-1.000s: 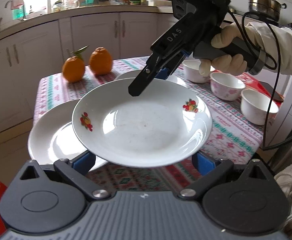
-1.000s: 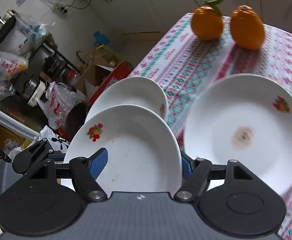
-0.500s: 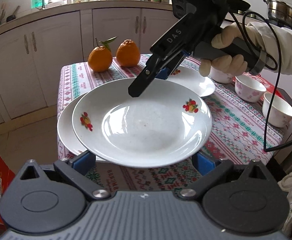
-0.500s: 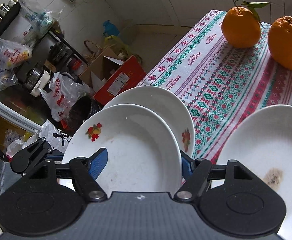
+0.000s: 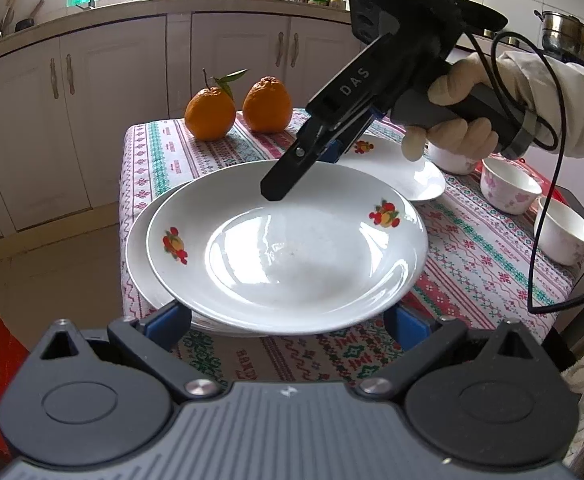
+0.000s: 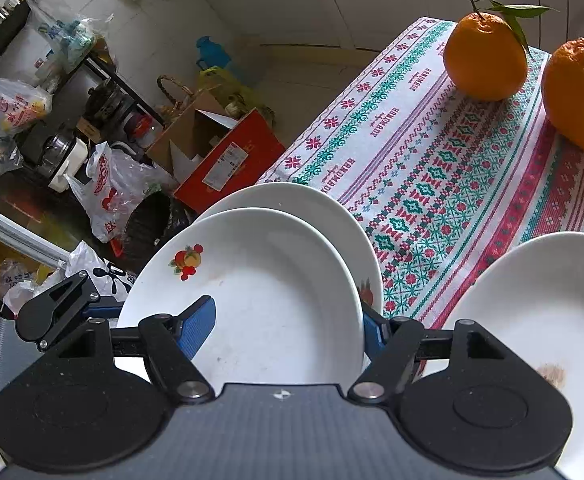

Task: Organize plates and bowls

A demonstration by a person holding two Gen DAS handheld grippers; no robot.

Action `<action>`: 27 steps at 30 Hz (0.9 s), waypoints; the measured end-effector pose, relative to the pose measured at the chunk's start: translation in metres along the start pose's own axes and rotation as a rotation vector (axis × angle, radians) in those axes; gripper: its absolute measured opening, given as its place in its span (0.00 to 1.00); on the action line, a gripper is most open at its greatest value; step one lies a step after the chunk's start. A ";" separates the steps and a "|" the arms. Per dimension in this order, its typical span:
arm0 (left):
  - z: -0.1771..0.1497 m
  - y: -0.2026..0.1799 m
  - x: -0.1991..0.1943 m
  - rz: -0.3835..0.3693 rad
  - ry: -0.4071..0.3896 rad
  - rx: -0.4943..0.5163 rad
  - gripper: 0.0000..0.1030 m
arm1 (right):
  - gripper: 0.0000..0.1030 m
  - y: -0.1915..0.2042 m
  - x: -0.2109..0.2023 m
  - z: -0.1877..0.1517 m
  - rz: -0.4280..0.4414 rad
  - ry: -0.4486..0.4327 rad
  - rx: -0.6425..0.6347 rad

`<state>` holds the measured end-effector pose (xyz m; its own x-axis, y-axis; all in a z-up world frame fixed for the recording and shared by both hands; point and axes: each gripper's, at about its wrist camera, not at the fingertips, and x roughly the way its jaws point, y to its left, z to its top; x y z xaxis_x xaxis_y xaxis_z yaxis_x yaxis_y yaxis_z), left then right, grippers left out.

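Empty plate [image 5: 283,248] held over second plate [image 5: 141,256]

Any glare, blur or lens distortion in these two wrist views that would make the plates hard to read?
Left wrist view: window glare streaks the well of the held plate, yet its fruit prints stay sharp; fisheye bends the cabinets and counter. Right wrist view: even, soft light, no blown highlights on the held plate or the plate beneath; the tablecloth curves toward the edges; no motion blur.

Clothed table [image 5: 472,248]: plates [image 5: 396,164], bowls [image 5: 510,192], oranges [image 5: 209,114].
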<state>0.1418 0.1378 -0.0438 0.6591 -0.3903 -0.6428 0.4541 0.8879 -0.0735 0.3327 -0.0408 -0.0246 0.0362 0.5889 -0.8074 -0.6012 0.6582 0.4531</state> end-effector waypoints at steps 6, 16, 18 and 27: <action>0.000 0.003 0.004 0.012 0.007 0.021 0.99 | 0.76 -0.002 0.006 0.002 -0.007 0.007 0.009; 0.002 0.004 0.008 0.033 0.027 0.072 0.99 | 0.76 -0.003 0.003 0.002 -0.005 -0.003 0.022; 0.002 0.005 0.008 0.033 0.028 0.075 0.99 | 0.76 -0.003 0.002 0.001 -0.007 -0.004 0.022; -0.002 0.011 0.003 0.040 0.019 0.012 0.99 | 0.76 0.005 0.015 0.006 -0.030 0.011 -0.007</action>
<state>0.1472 0.1468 -0.0477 0.6653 -0.3496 -0.6597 0.4346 0.8998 -0.0385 0.3354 -0.0261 -0.0320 0.0456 0.5637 -0.8247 -0.6056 0.6722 0.4260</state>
